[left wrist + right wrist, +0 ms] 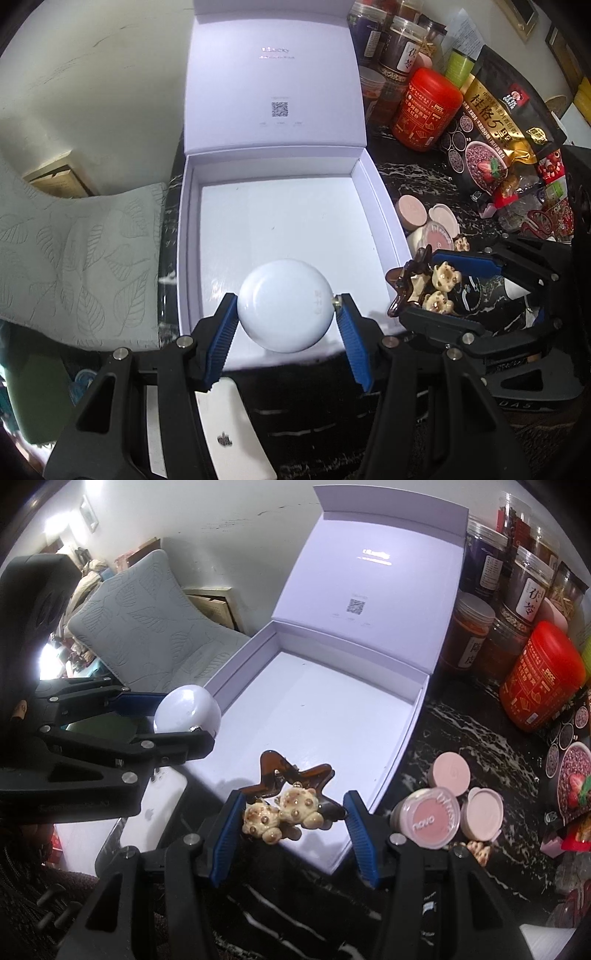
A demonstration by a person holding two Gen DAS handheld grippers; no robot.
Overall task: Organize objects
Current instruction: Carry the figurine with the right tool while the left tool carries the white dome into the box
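Note:
An open white gift box [192, 236] [413, 716] with its lid raised lies on a black marble counter. My left gripper [286, 314] is shut on a round white compact case [284, 304] [186, 709] and holds it over the box's near edge. My right gripper [291, 808] [436, 291] is shut on a brown star hair clip with cream bears [284, 801] [424, 291], held over the box's near right corner.
Pink cosmetic pots [436, 808] [432, 221] sit right of the box. A red tin [424, 107], jars [524, 576] and a cereal bag [495, 133] stand at the back right. A white phone [229, 432] lies near the front. A grey cushion [74, 266] lies left.

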